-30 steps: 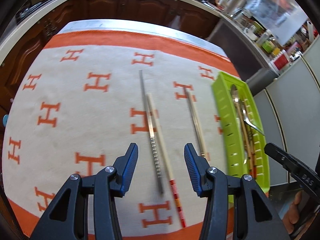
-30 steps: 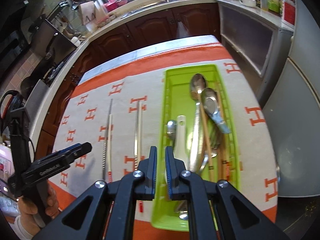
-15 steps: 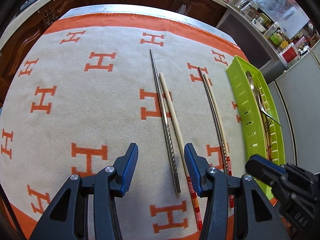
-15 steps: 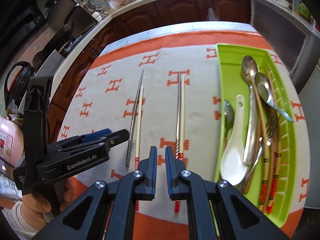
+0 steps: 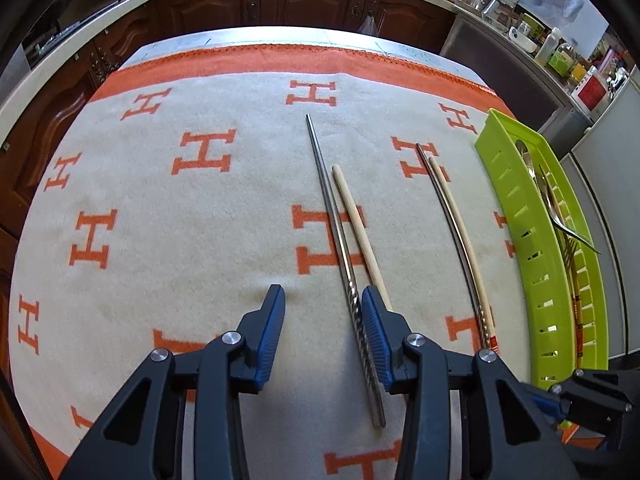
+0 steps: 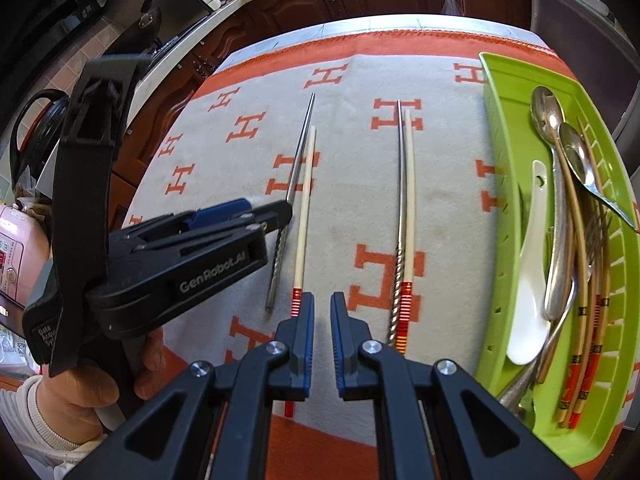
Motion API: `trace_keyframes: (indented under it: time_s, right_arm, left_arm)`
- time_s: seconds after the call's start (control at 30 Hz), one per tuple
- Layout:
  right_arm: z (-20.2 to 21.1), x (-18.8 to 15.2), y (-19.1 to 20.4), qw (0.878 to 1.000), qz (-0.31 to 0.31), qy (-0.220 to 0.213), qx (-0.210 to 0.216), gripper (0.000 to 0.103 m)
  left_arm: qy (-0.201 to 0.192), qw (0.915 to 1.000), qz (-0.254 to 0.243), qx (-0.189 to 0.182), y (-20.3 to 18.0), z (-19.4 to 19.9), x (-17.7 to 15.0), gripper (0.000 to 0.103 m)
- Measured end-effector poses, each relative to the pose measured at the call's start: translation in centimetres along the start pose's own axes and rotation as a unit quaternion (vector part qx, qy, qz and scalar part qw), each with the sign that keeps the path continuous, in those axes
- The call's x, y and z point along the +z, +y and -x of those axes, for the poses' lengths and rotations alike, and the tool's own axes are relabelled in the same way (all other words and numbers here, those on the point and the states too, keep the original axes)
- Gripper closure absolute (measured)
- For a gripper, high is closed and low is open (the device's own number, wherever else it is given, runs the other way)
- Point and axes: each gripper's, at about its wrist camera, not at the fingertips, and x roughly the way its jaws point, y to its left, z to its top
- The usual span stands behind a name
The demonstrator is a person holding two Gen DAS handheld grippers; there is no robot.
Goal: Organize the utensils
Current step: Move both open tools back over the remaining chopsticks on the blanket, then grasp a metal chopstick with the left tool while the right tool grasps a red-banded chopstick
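- Orange-and-cream cloth with the H pattern covers your whole table and carries everything; nothing lies along its left edge, and the loose utensils sit from the middle toward the right.
- Lime-green slotted tray runs along the cloth's right edge. It holds two metal spoons, a white ceramic spoon, at least one fork, and several wooden chopsticks with red-patterned ends against its right wall.
- Your left gripper points steeply down over the middle of the cloth. Its jaws are closing with the twisted end of the metal chopstick between them, close against the right pad; the pads do not press on it yet.
- Your right gripper hangs over the near edge with jaws nearly pressed together and nothing between them.
- Two mixed pairs remain out: the metal chopstick with a wooden chopstick touching along its right side, and a second metal and wooden pair nearer the tray.
- You appear to be mid-pickup of the middle metal chopstick. Next you likely need to finish the pinch without catching its wooden neighbour, lift level, and carry it to the tray.
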Motion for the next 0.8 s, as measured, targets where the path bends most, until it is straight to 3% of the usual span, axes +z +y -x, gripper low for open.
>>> trace_keyframes:
  time_s: [0.3, 0.33, 0.43, 0.47, 0.53, 0.6, 0.8]
  right_arm:
    - [-1.1, 0.1, 0.7, 1.000, 0.010, 0.006, 0.005, 0.095]
    - [-1.1, 0.0, 0.8, 1.000, 0.011, 0.006, 0.008, 0.095]
    - [-1.6, 0.0, 1.0, 1.000, 0.014, 0.009, 0.016, 0.095]
    - [-1.7, 0.0, 1.1, 1.000, 0.015, 0.009, 0.016, 0.094]
    - [-2.1, 0.0, 1.2, 1.000, 0.016, 0.011, 0.014, 0.085]
    - [-2.5, 0.0, 1.4, 1.000, 0.021, 0.011, 0.008, 0.080]
    - [-3.3, -0.1, 3.0, 0.998, 0.058, -0.006, -0.035, 0.079]
  left_arm:
    - [-0.025, 0.9980, -0.040, 0.041, -1.2, -0.8, 0.8, 0.067]
    - [-0.027, 0.9980, -0.039, 0.041, -1.2, -0.8, 0.9, 0.070]
    - [-0.034, 0.9984, -0.026, 0.036, -0.2, -0.6, 0.9, 0.098]
    - [-0.034, 0.9990, -0.013, 0.024, 0.4, -0.5, 1.0, 0.099]
    - [-0.035, 0.9992, 0.018, -0.003, 1.9, -0.4, 0.9, 0.099]
    - [-0.037, 0.9989, 0.029, -0.002, 2.6, -0.1, 0.5, 0.099]
    - [-0.032, 0.9983, 0.048, -0.012, 4.3, 0.8, -1.0, 0.099]
